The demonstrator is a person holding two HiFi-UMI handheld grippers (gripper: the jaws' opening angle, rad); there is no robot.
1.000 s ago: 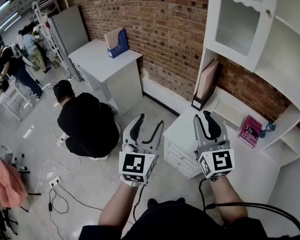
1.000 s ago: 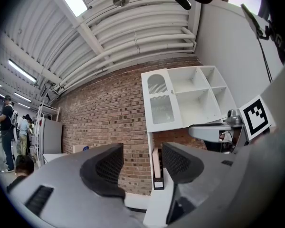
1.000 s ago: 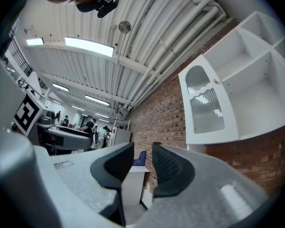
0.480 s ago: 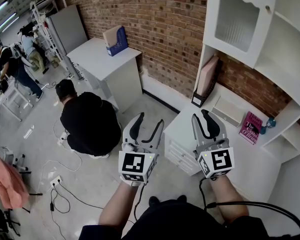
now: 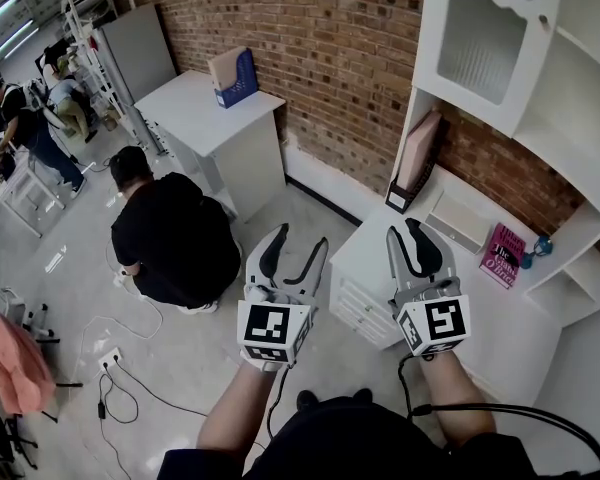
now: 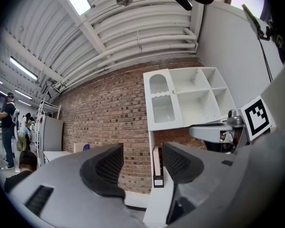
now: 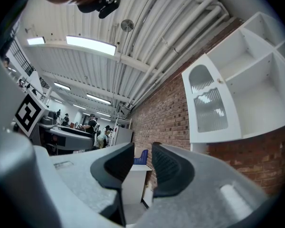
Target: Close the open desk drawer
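Head view: two hand-held tools, both empty, by the near-left corner of the white bench (image 5: 495,318).
At the left, the left tool (image 5: 298,246) holds its black-padded jaws wide apart over the floor, just beside the bench. The right tool (image 5: 406,238) hangs above the bench top, its jaws parted by a narrower gap. The white desk drawers (image 5: 365,313) sit in the bench face under that corner, between both tools. How far any drawer stands out cannot be told.
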